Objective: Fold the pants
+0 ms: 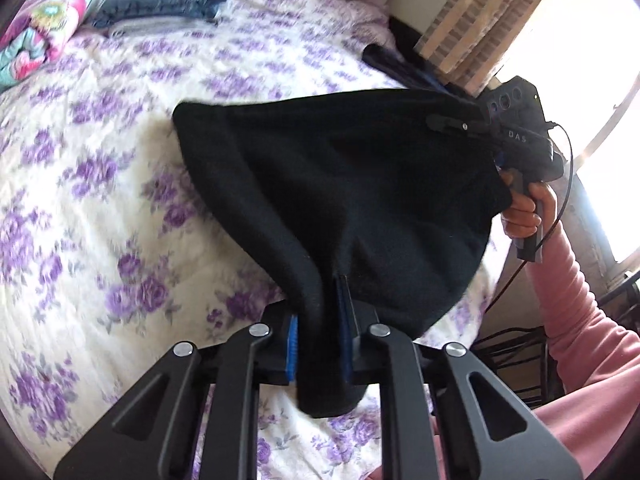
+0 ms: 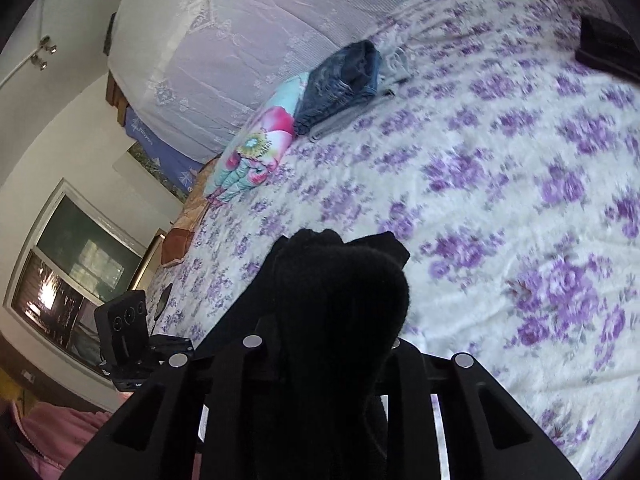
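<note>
While both the left gripper (image 1: 320,344) and right gripper (image 2: 332,344) pinch edges of the black pants (image 1: 340,184), soft limp fabric sags over the bed (image 1: 100,160).

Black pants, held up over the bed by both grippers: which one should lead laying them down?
Left, probably. The left gripper pinches the black pants over open floral bedspread, while the right gripper holds its end beyond the bed's edge.
</note>
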A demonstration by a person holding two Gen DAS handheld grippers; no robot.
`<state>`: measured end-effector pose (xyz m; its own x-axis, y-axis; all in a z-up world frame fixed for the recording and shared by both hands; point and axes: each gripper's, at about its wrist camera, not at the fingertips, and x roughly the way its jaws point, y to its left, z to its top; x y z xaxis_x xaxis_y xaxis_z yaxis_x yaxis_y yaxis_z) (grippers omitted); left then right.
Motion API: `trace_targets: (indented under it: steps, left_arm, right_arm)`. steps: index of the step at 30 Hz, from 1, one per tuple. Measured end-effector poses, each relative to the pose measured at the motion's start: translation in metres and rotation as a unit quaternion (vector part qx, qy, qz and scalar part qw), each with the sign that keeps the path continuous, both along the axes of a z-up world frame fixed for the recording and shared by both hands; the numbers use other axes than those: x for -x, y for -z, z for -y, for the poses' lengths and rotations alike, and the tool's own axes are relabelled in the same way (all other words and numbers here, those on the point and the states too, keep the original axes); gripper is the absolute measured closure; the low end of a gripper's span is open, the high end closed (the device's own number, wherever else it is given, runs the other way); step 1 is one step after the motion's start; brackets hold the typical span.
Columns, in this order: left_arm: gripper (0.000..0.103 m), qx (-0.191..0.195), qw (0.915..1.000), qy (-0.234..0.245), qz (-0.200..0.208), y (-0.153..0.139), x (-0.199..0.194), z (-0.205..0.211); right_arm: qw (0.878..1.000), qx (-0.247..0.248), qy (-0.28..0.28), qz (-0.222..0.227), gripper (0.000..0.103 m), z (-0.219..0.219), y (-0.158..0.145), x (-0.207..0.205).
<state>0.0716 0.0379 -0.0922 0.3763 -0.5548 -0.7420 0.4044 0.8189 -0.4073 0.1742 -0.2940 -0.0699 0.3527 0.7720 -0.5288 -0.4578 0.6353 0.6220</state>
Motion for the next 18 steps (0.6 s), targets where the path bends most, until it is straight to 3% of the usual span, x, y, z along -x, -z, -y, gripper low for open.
trace_targets:
  steps: [4,8,10,14,16,18]
  left_arm:
    - [0.092,0.008,0.9988,-0.005,0.048,-0.031,-0.011,-0.015]
    - [0.092,-0.027,0.9914,-0.033,0.124,-0.073,-0.036,-0.045]
    - [0.092,-0.044,0.9876,-0.048,0.142,-0.08,-0.054,-0.06]
    - [0.092,-0.062,0.9869,-0.084,0.123,-0.057,-0.108,-0.093]
    - [0.092,-0.062,0.9896,-0.098,0.085,-0.025,-0.139,-0.105]
    - [0.088,-0.059,0.9915,-0.112,0.031,0.016,-0.163,-0.117]
  right_arm:
    - [0.998,0.006,-0.027,0.058,0.08,-0.034,-0.043,-0.019]
    - [0.994,-0.017,-0.046,0.094,0.08,-0.065,-0.073,-0.066]
    - [0.994,-0.028,-0.05,0.097,0.08,-0.082,-0.077,-0.1]
    - [0.996,-0.016,-0.052,0.066,0.08,-0.121,-0.041,-0.175]
    - [0.999,0.02,-0.04,0.025,0.079,-0.137,0.005,-0.207]
    - [0.998,0.066,-0.017,-0.017,0.07,-0.144,0.047,-0.22]
